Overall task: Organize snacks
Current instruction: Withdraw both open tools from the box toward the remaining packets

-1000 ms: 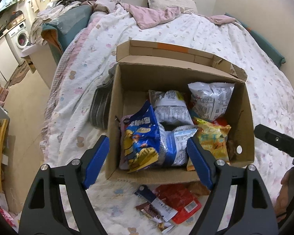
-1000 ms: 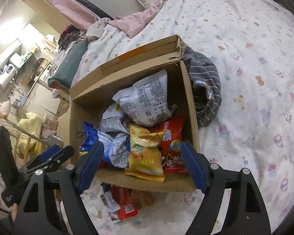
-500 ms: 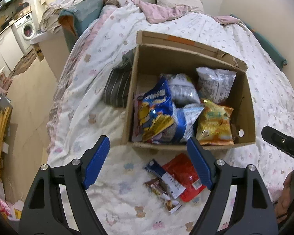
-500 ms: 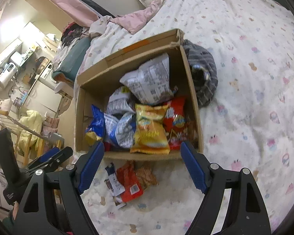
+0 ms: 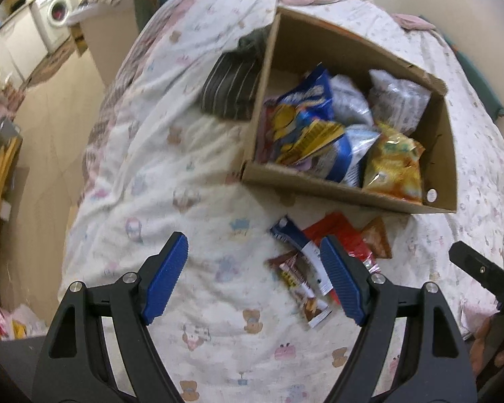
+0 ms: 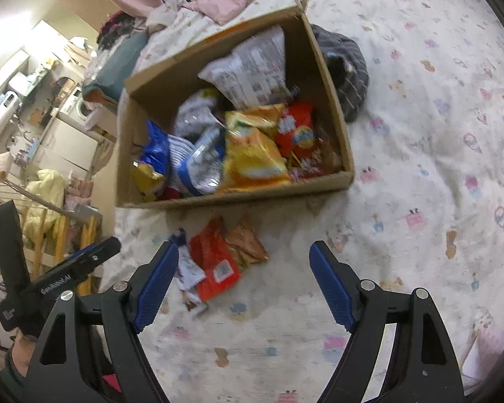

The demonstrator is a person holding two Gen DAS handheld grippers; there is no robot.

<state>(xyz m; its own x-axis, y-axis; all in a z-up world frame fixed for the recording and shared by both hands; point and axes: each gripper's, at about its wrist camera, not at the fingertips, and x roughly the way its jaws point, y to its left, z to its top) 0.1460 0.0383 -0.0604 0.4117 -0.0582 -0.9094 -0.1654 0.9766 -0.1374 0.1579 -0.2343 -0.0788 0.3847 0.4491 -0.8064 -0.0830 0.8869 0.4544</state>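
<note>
Both grippers, left gripper (image 5: 253, 277) and right gripper (image 6: 243, 283), gape empty; the light, crinkly red packet (image 6: 215, 260) ahead wants an edge pinch.

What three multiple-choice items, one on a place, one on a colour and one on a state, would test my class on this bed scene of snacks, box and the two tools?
1. Where do the loose snack packets lie?
A. On the bedspread in front of the cardboard box
B. Inside the box
C. On the floor

2. What colour are the pads on the tools?
A. Red
B. Blue
C. Green

3. What state is the left tool in?
A. Shut on a packet
B. Shut on nothing
C. Open and holding nothing

Answers:
1. A: the packets rest on the bedspread just outside the near wall of the cardboard box.
2. B: the pads on both tools are blue.
3. C: the left tool has its jaws wide apart with only bedding between them; the right tool looks the same.
</note>
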